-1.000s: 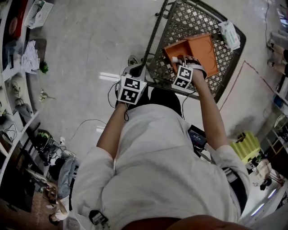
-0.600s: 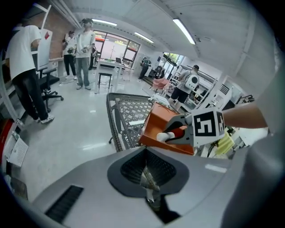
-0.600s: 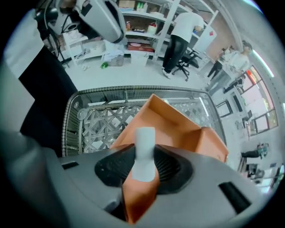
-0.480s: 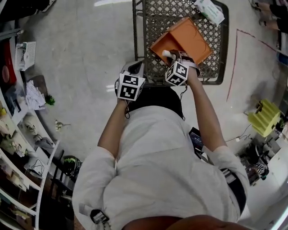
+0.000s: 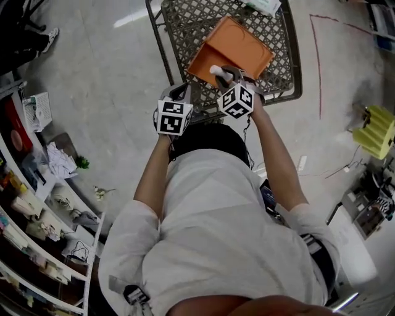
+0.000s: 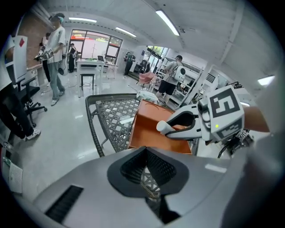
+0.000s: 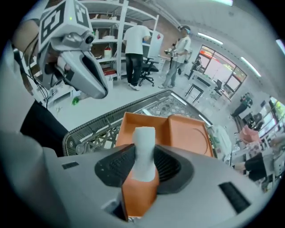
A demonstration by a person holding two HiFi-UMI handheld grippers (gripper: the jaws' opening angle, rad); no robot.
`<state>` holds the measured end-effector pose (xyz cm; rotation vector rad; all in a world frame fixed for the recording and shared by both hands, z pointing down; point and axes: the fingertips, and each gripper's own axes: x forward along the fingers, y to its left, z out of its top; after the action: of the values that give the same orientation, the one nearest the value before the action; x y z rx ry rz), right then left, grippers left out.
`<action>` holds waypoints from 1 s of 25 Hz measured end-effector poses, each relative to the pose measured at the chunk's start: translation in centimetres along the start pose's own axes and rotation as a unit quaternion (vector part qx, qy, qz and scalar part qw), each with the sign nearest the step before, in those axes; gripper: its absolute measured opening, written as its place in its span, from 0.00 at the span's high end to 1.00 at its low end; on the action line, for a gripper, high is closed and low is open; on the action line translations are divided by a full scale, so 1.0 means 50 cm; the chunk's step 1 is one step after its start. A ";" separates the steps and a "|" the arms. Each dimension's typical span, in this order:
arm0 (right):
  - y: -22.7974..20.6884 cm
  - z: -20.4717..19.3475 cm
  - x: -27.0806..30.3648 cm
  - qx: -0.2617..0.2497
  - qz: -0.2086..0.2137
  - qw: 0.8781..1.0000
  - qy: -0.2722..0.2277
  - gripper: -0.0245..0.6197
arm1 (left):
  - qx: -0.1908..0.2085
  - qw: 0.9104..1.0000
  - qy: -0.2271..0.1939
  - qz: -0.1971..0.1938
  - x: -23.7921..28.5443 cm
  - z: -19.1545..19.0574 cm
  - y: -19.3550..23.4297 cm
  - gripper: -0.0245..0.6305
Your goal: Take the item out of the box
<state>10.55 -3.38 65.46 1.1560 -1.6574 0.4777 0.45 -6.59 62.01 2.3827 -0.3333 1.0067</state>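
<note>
Over the pale floor (image 5: 111,74) we face a metal mesh table (image 5: 185,24) carrying the open orange box (image 5: 237,46). Our right gripper (image 7: 142,164) is clamped on the white-capped orange item (image 7: 143,144), held at the box's near edge. Our left gripper (image 6: 146,156) (just beside it) has its jaws pressed together on nothing.

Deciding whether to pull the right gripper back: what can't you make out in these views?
Whether the box is empty: in the head view the right gripper covers its near corner; in the right gripper view the held item blocks its near part.
The item's lower end: right gripper view, sunk between the fingers.
The white packet on the table: head view, cut off by the top edge.
</note>
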 end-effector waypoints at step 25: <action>-0.019 -0.037 -0.311 0.335 -0.065 0.894 -0.289 0.76 | 0.056 0.995 -0.081 0.021 -0.045 0.076 -0.213 0.95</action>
<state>12.70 4.72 52.21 2.0635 -1.9557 0.6939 5.54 0.20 54.20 2.5756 -0.3987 0.8724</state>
